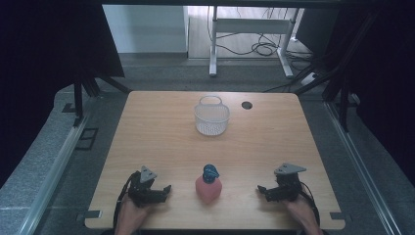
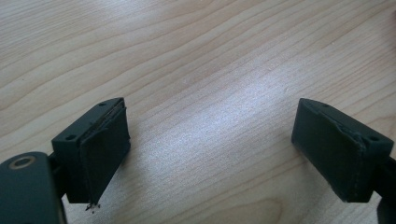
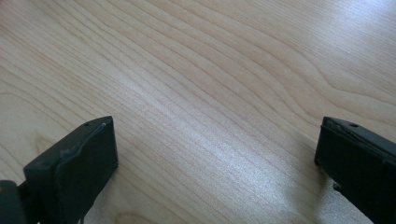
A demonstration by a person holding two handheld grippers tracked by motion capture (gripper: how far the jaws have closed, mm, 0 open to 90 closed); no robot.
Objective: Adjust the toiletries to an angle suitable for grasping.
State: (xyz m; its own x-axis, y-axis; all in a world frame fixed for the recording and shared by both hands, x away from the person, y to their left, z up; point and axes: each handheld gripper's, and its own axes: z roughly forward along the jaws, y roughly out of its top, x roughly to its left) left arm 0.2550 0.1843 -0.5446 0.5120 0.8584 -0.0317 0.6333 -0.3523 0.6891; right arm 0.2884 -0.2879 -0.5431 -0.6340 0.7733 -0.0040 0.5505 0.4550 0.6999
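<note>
Near your edge of the table (image 1: 161,127), between your two grippers, stands a pink bottle (image 1: 208,189) with a blue cap (image 1: 211,172); it touches neither gripper. Your left gripper (image 1: 165,188) rests on the wood to the bottle's left, jaws spread wide with nothing between them; its own view shows bare wood grain between the pads (image 2: 100,154). Your right gripper (image 1: 262,190) rests to the bottle's right, likewise released and empty, jaws far apart over bare wood; a white mesh basket (image 1: 211,116) sits well beyond, toward the far edge, just beside a round hole (image 1: 246,105) in the tabletop.
</note>
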